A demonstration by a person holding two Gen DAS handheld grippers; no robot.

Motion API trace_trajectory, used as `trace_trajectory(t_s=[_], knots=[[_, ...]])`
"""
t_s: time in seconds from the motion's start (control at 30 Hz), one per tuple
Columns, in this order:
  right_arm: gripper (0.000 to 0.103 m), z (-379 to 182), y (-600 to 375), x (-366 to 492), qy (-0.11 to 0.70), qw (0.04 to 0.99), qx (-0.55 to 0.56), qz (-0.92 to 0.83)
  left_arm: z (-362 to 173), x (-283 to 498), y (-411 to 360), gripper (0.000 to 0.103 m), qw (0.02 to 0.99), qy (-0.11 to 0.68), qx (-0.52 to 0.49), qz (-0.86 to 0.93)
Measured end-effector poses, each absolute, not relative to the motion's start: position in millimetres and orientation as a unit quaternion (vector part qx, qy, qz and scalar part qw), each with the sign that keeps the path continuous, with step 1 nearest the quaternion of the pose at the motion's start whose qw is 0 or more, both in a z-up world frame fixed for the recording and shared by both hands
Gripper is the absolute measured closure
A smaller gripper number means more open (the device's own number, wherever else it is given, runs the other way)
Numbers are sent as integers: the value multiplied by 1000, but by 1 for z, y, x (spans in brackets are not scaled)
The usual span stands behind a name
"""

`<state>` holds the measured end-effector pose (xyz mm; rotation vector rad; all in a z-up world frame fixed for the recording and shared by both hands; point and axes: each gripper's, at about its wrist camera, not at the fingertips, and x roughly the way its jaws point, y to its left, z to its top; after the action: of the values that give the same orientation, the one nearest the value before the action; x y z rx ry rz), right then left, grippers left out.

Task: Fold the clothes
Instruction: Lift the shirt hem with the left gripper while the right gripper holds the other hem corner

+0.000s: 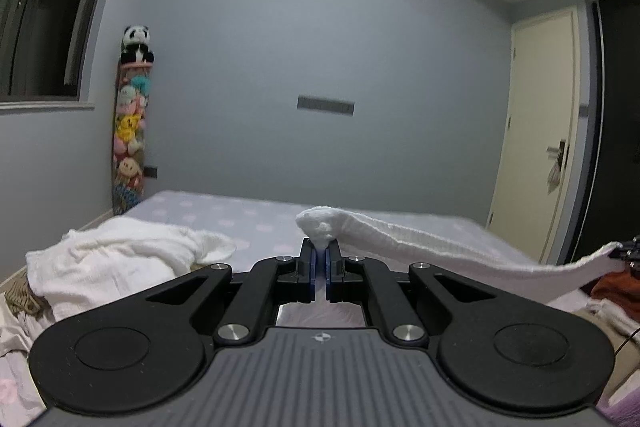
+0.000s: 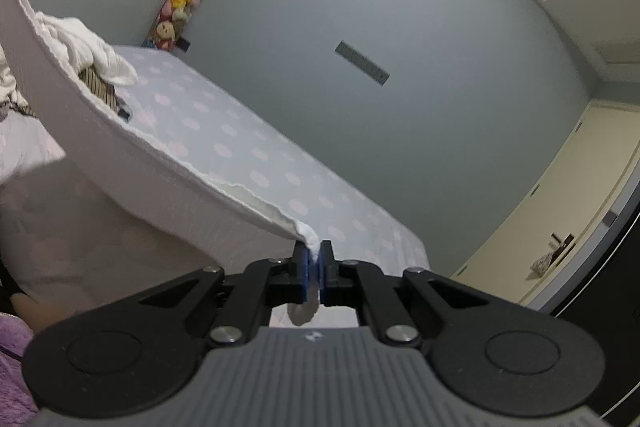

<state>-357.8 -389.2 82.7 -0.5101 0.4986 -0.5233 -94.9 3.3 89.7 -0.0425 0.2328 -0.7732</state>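
Left wrist view: left tongs point(image 1: 321, 251) are clamping a bunched corner of the white garment point(image 1: 440, 247), jaws closed together on the fabric. The cloth is stretching out from that corner toward the right edge of the view, its long axis running roughly level, sagging a little in the middle. At the far right end the right tongs point(image 1: 628, 251) are just showing, gripping the other corner. The garment is hanging in the air above the bed point(image 1: 248, 215), not lying on it.

Right wrist view: right tongs point(image 2: 315, 261) are pinching the other corner of the same white garment point(image 2: 120, 147), jaws shut on it, with a small tuft of cloth poking out behind the pads. From here the cloth is running up and away to the left edge of the view as one long band, its torn-looking upper edge facing the wall. The lower part of it is draping down toward the near side of the bed point(image 2: 240, 131).

A crumpled white pile of clothes point(image 1: 120, 259) is sitting on the left part of the bed, with a striped piece point(image 2: 100, 87) partly under it. A panda plush point(image 1: 137, 43) is perching on a tall column of stuffed toys point(image 1: 128, 131) in the corner. A cream door point(image 1: 536, 147) is standing at the right.
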Motion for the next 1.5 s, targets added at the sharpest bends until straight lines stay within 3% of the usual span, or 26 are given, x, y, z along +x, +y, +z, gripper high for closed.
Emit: trace_trajectory(t_s=[0.27,0.8,1.5], knots=[[98,93,-382,-360,229,910,-238,-249,84,-79,0,101,919,129,-15,-372],[97,57,-430,-273,297,907,-213,-209,42,-9,-44,100,915,213,23,-342],[97,27,-492,-151,302,913,-194,-193,16,95,-108,100,907,284,88,-298]])
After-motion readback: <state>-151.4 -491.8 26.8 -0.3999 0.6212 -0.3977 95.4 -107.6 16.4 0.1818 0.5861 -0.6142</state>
